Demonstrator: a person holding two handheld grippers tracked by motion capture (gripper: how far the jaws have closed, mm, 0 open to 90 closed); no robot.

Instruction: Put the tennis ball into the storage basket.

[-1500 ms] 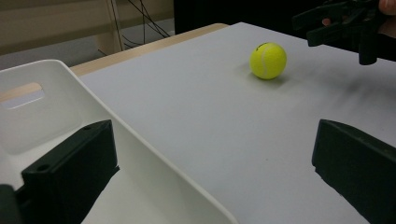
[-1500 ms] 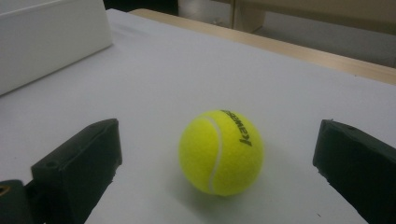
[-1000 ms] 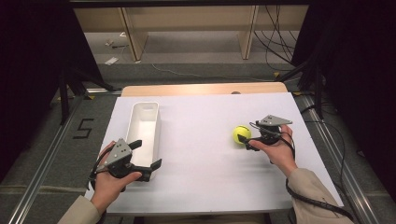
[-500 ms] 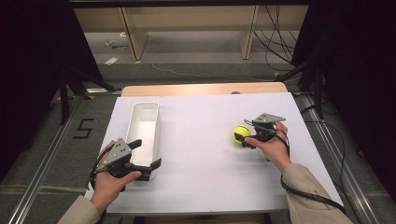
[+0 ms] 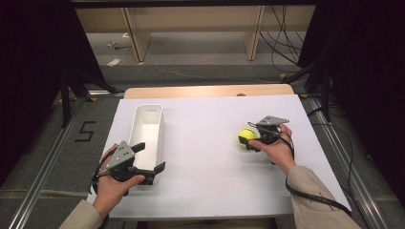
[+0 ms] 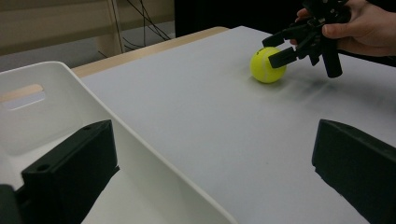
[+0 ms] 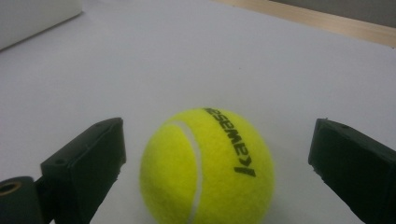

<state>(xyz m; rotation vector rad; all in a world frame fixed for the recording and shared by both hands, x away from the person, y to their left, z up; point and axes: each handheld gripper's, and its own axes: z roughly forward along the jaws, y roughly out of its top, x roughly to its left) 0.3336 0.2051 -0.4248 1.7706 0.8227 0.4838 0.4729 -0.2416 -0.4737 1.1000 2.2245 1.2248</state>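
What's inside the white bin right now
The bin looks empty: bare white floor and walls. One jaw of the left gripper reaches over its near end and covers a bit of the floor there.

Beige sleeves (image 5: pixel 315 200) cover both forearms; each black tool (image 5: pixel 149 161) carries a grey three-cornered plate (image 5: pixel 119 153) and trailing black cable (image 5: pixel 310 194).

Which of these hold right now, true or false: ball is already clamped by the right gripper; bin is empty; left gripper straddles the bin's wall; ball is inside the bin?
1. The right gripper has clamped the tennis ball. False: its jaws stand open on either side, with gaps showing.
2. The white bin looks empty. True, as far as the high view shows.
3. The left gripper straddles the bin's long wall. True: one jaw sits inside, one outside.
4. The ball lies in the bin. False: it rests on the white table, well apart from the bin.
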